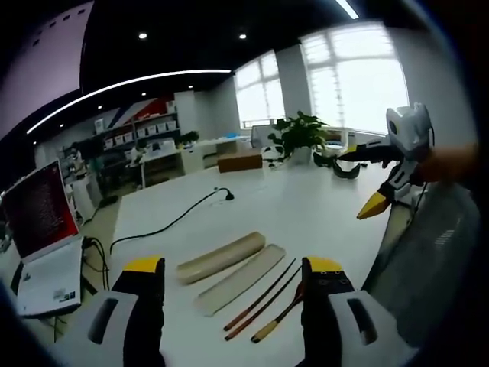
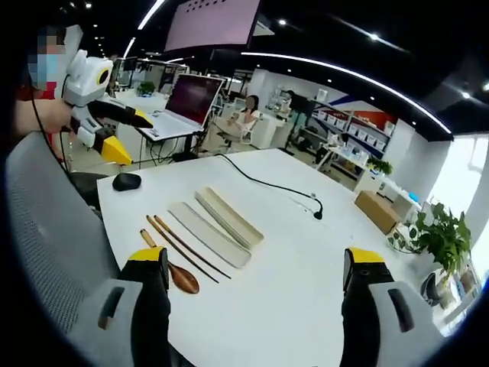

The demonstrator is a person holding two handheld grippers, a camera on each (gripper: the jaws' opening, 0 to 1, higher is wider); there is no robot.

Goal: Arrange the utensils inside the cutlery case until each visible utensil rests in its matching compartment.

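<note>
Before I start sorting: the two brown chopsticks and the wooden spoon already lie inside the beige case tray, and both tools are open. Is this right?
Not quite. In the right gripper view the two brown chopsticks and wooden spoon lie on the white table beside the beige case tray, not inside it. Both tools are open.

White table (image 2: 290,252) w/ black cable (image 2: 267,186) running toward 1 o'clock in right gripper view. Black mouse (image 2: 126,181) at 9 o'clock near table edge. Open laptop (image 2: 183,103), red screen, at 11. Potted plant (image 2: 439,237) at 3. Cardboard box (image 2: 376,208) nearby. Grey mesh chair (image 2: 46,222) at 8.
</note>
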